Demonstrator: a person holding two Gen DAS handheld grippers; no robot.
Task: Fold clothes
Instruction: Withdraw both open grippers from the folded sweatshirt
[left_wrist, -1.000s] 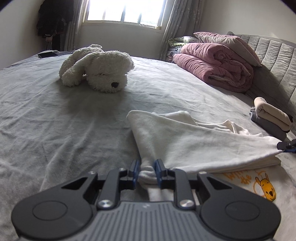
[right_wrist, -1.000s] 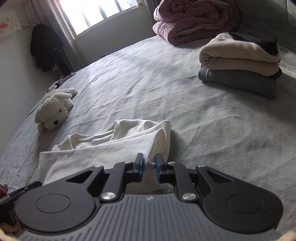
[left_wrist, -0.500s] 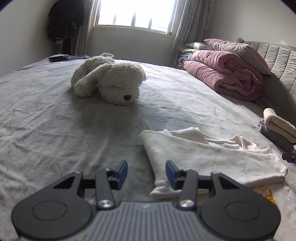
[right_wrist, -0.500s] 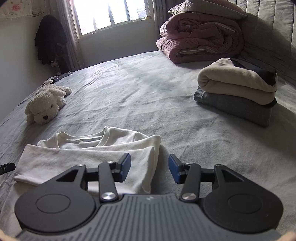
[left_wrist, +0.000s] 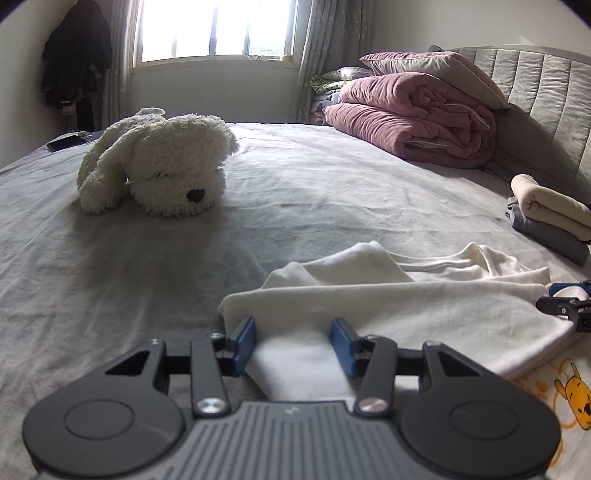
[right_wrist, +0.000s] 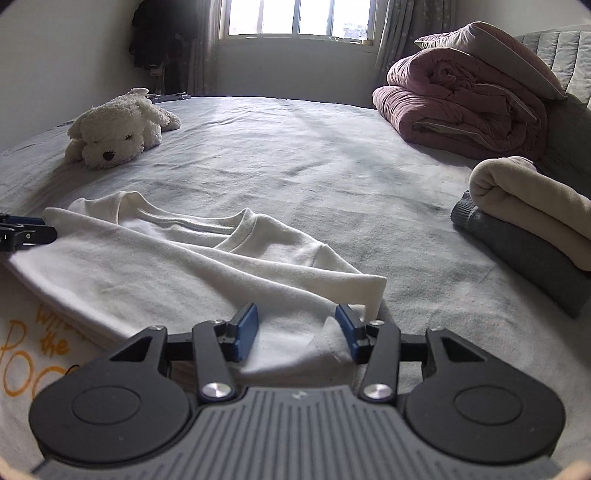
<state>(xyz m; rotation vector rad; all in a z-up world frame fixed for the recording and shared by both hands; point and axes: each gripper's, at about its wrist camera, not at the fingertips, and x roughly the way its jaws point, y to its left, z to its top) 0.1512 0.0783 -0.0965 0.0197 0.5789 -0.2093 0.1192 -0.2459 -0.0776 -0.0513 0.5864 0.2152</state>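
A white T-shirt (left_wrist: 406, 306) with an orange bear print lies on the grey bed, its top part folded over. In the left wrist view my left gripper (left_wrist: 293, 343) is open, its blue pads on either side of the shirt's left edge. The same T-shirt (right_wrist: 184, 258) fills the lower left of the right wrist view, collar facing away. My right gripper (right_wrist: 297, 332) is open too, straddling the shirt's right edge, with cloth bunched against the right pad. Each gripper's tip shows at the edge of the other view.
A white plush dog (left_wrist: 159, 166) lies at the far left of the bed (left_wrist: 314, 192). A folded pink quilt (left_wrist: 413, 118) with a pillow sits by the headboard. A stack of folded clothes (right_wrist: 535, 221), cream over grey, rests at the right.
One second ago both grippers were shut on the shirt's edges. They let go and opened, then moved forward so the pads straddle the folded cloth again.
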